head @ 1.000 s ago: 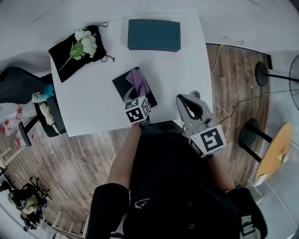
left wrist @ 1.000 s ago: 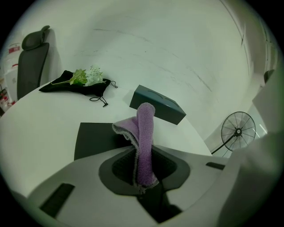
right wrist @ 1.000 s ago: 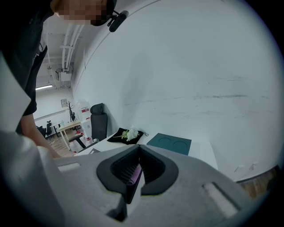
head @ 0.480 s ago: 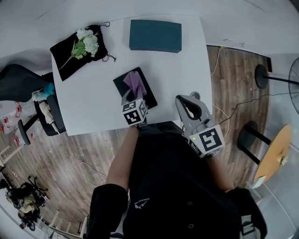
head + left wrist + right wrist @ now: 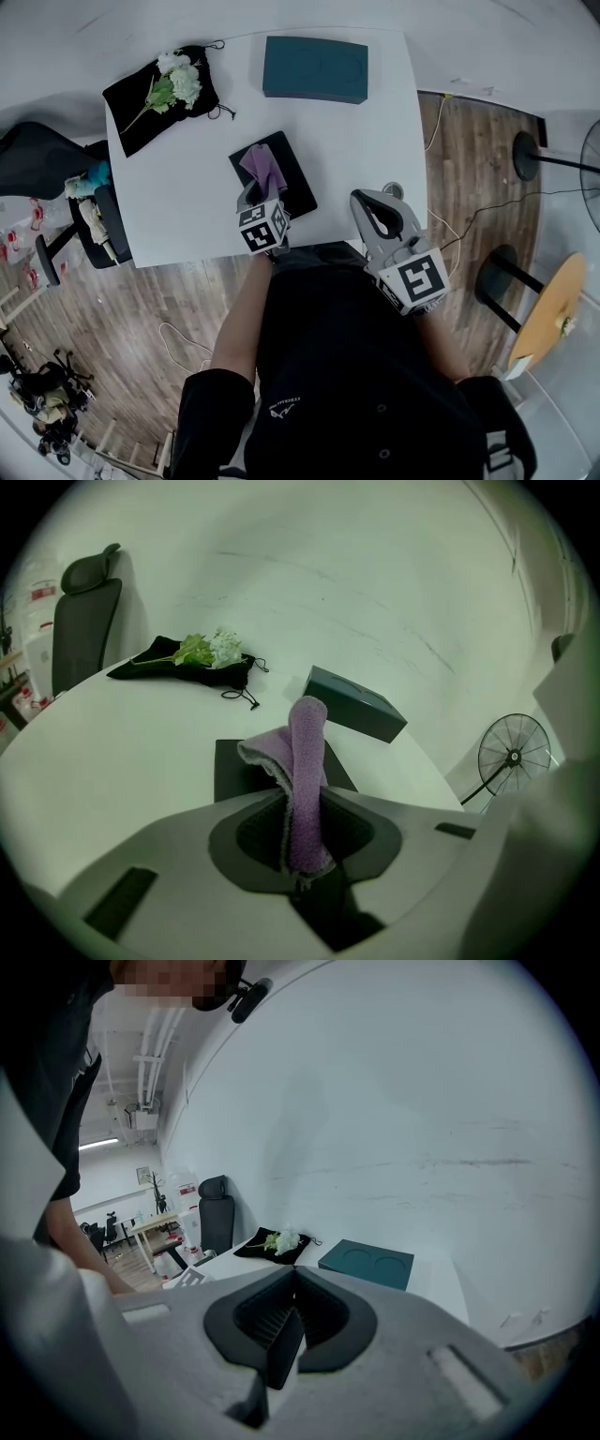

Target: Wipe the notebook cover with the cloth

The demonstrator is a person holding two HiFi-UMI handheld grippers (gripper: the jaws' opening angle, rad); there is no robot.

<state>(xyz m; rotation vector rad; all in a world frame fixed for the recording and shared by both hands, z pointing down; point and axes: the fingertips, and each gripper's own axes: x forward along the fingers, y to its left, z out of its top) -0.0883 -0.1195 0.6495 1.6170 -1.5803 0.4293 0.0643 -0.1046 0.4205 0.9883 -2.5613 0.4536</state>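
Cloth (image 5: 306,752) was clamped between the jaws of your left gripper (image 5: 305,834), a purple fold standing up out of them with its free end drooping toward the black notebook (image 5: 292,187). That notebook lay flat on the white table (image 5: 178,206), just beyond the jaws and toward the front edge. Your right gripper (image 5: 284,1321) had its jaws pressed together on nothing and hung near the table's front right corner. To wipe well, you probably needed to tip the left gripper down so that the loose fold, not the hard jaw tips, met the cover. Long overlapping passes from one edge to the other would then have suited. The notebook looked light enough to skid, so your idle right gripper could have pinned a corner.
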